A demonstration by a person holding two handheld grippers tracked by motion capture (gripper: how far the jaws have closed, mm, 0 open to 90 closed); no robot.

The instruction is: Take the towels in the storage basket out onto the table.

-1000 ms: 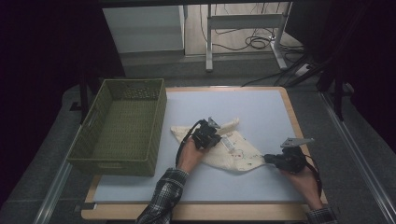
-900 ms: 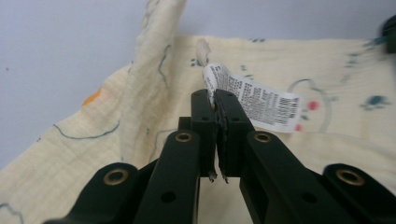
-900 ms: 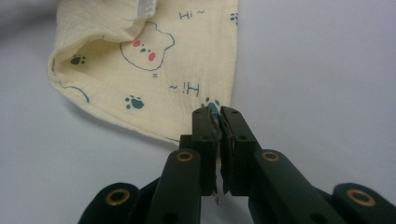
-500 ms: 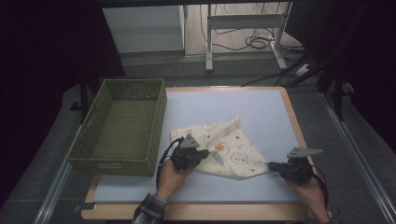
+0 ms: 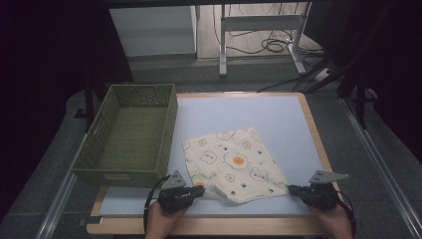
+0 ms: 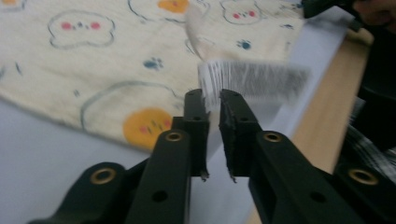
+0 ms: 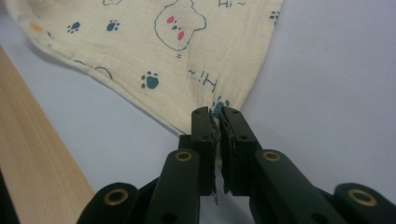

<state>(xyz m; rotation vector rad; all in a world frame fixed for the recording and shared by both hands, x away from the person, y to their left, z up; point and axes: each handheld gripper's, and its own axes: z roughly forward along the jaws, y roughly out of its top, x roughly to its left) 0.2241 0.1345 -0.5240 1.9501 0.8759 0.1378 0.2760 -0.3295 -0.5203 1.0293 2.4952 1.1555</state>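
Note:
A cream cloth printed with bears and paw prints lies spread flat on the pale blue table top. My left gripper sits at the cloth's near left corner. Its jaws have just been opening: in the left gripper view a narrow gap shows between them, and the cloth's white label hangs blurred just past the tips, over the cloth. My right gripper is at the near right corner, shut on the cloth's tip.
A green woven basket stands along the table's left side, close to my left hand. The wooden table edge runs just behind both grippers. The other gripper shows far off in the left gripper view.
Both hands have pulled back toward the near edge, the left farther, drawing the bunched cloth out flat. The left jaws have parted from the corner.

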